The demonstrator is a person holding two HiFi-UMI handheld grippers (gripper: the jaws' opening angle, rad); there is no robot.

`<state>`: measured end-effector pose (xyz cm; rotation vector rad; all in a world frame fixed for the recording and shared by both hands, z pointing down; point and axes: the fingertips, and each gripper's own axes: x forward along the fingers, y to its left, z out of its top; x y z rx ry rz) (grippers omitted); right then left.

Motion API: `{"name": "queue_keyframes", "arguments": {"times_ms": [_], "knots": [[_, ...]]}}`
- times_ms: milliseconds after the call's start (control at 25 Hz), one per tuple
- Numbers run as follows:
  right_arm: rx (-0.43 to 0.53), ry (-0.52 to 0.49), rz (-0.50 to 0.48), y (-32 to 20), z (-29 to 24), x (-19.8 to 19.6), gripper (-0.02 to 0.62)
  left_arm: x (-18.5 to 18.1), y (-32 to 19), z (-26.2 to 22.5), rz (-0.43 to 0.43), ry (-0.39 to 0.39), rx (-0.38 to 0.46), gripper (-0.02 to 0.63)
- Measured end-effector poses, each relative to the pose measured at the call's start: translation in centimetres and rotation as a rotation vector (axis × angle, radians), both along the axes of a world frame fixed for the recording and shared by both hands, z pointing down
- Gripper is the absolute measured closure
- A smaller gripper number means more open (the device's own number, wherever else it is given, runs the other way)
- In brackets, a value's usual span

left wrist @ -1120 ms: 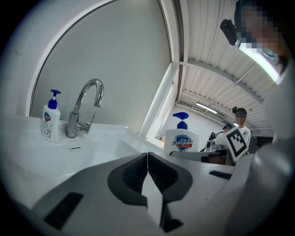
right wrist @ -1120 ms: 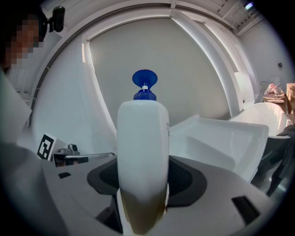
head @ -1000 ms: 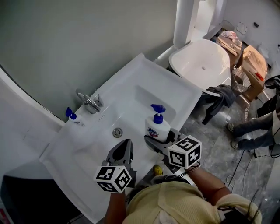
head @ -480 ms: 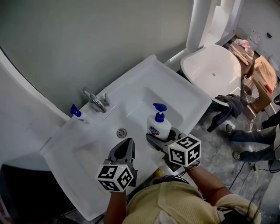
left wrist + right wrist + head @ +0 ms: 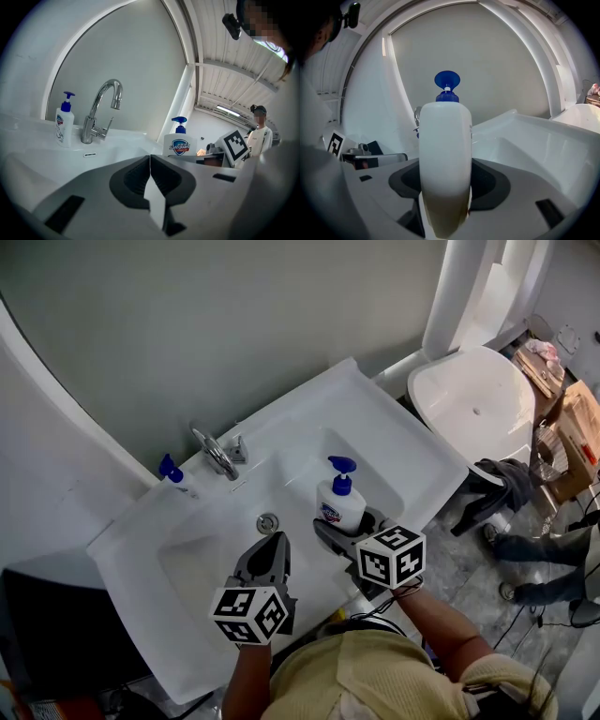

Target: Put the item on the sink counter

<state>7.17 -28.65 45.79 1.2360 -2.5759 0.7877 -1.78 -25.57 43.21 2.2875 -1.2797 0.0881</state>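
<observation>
A white soap pump bottle (image 5: 339, 506) with a blue pump and a blue-red label stands upright between the jaws of my right gripper (image 5: 343, 523), which is shut on it over the right part of the sink basin (image 5: 202, 570). In the right gripper view the bottle (image 5: 445, 154) fills the gap between the jaws of the gripper (image 5: 445, 197). My left gripper (image 5: 270, 546) hovers over the basin's front, shut and empty; its jaws meet in the left gripper view (image 5: 150, 159), with the held bottle (image 5: 179, 143) to the right.
A second pump bottle (image 5: 172, 472) stands on the counter's back left by the chrome faucet (image 5: 217, 454). The drain (image 5: 268, 521) lies between the grippers. A toilet (image 5: 473, 399), dark clothing (image 5: 502, 482) and boxes (image 5: 574, 442) are to the right on the floor.
The head view has shifted, so the sink sits further right and up in frame. Both grippers keep much the same pose, the bottle still in the right one.
</observation>
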Motion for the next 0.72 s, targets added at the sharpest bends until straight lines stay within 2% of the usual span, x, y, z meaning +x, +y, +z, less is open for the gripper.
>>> {"name": "queue_keyframes", "arguments": {"times_ms": [520,720], "knots": [[-0.024,0.043,-0.020,-4.0,3.5,0.1,0.322,0.0,-2.2,2.3,-0.080,-0.020,-0.011,0.568],[-0.011,0.093,-0.032,-5.8,5.5,0.0,0.322,-0.7,-3.0,3.5,-0.113,-0.016,-0.018,0.568]]}}
